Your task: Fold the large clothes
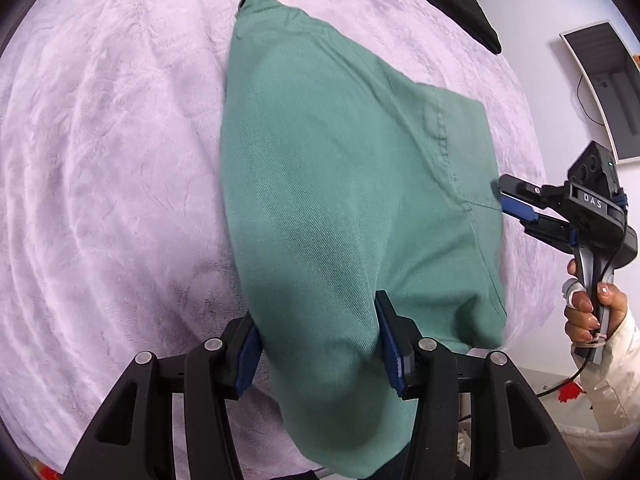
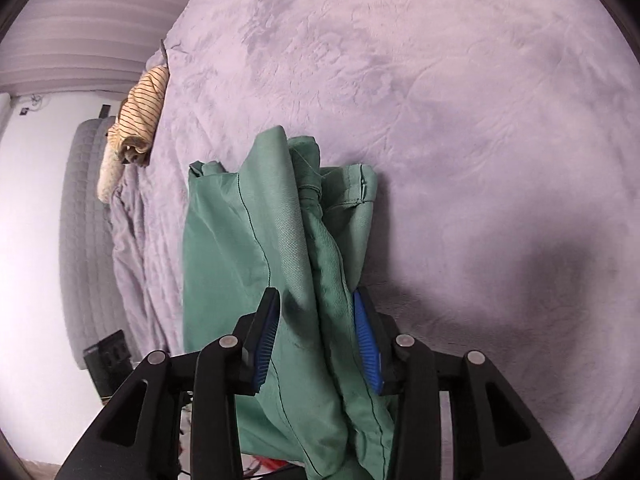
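A green garment (image 1: 340, 184) lies partly folded on a lilac plush bed cover (image 1: 104, 152). My left gripper (image 1: 318, 312) is closed on its near edge, with bunched cloth filling the gap between the blue pads (image 1: 390, 344). My right gripper (image 1: 505, 196) shows at the right of the left wrist view, pinching the garment's right edge. In the right wrist view, my right gripper (image 2: 316, 300) holds several gathered layers of the green garment (image 2: 240, 232) between its blue pads (image 2: 366, 340), lifted a little off the bed cover (image 2: 460, 120).
A black garment (image 1: 464, 4) lies at the bed's far edge. A yellow striped garment (image 2: 140, 108) lies at the bed's left edge, beside a grey padded headboard (image 2: 84, 216). A wall screen (image 1: 600, 80) hangs at the right.
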A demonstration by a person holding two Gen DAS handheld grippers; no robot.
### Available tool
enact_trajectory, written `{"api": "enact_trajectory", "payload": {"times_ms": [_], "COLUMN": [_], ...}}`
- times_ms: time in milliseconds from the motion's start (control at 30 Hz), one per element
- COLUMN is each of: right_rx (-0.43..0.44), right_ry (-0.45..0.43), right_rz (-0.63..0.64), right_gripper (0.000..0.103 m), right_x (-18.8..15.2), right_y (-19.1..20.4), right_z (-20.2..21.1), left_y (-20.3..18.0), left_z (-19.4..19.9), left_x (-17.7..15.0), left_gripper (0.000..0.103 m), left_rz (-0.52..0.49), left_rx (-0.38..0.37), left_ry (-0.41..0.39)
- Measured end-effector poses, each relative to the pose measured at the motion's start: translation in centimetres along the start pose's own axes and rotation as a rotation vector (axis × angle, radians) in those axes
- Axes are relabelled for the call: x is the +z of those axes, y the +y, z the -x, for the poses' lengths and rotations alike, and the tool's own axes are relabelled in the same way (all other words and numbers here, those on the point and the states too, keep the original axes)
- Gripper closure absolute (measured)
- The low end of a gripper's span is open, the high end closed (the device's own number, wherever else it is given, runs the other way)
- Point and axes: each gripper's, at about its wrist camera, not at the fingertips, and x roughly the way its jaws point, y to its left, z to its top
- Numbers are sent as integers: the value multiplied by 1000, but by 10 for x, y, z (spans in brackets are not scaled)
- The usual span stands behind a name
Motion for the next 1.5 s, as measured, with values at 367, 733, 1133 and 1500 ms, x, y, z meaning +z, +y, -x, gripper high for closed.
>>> {"api": "enact_trajectory", "payload": {"times_ms": [367,733,1133,1500], "right_rx": [36,-181,-211,-225], "right_ry": [34,32,44,43], "right_rz": [-40,139,80,38], "right_gripper": [61,100,100,100], "right_x": [-29,-31,-38,-49], "right_y": [-4,4,-21,-19], "right_z": [-4,-17,-26,-14], "left_y": [14,-8,-25,-36], "left_z": [20,-23,-13,-20], "left_x": [23,29,0,-16], "left_gripper": [27,27,26,26], "left_rz": [20,-64,-137,-148], "left_rx": [133,221,265,259], "left_ry": [-121,-83,-28,25]}}
